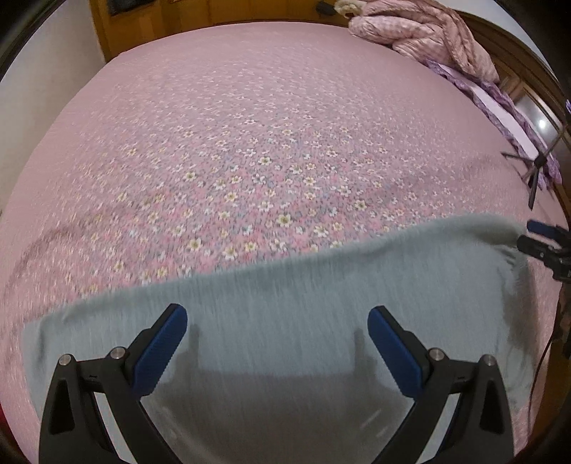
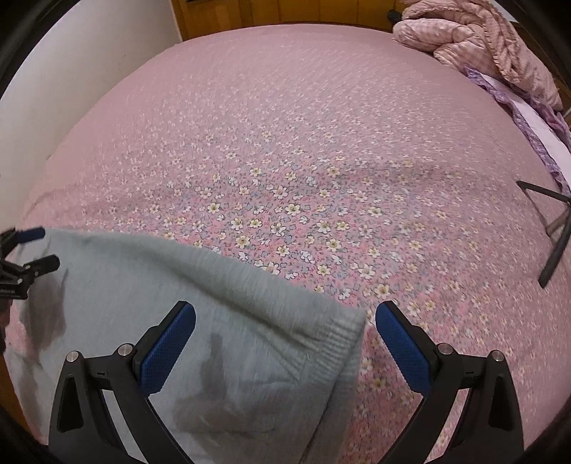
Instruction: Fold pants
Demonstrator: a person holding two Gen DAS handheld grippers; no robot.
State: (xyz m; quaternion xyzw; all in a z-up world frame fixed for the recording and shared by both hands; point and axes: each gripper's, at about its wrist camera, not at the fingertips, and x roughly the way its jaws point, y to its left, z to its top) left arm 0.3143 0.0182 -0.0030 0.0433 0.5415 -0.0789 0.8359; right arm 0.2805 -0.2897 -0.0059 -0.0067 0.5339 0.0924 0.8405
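1. Pants, pale grey-green and knitted, lie flat on the near part of the bed, spread wide from left to right. A ribbed band shows at their right end.
2. Progress, as I judge it: the cloth looks laid out in one long strip, perhaps already doubled leg on leg, though the layers cannot be counted. A cross fold to bring one end over the other seems left to do.
3. Left gripper hovers over the middle of the pants, jaws spread wide and holding nothing.
4. Right gripper hangs over the ribbed end, jaws likewise spread, with the corner of the cloth lying between them but not pinched.
5. Bedspread is pink with small white flowers, smooth apart from faint creases.
6. Quilt, pink and bunched, sits at the far right corner, with purple bedding just beside it. A tripod stands at the right edge. White wall on the left, wooden furniture beyond.
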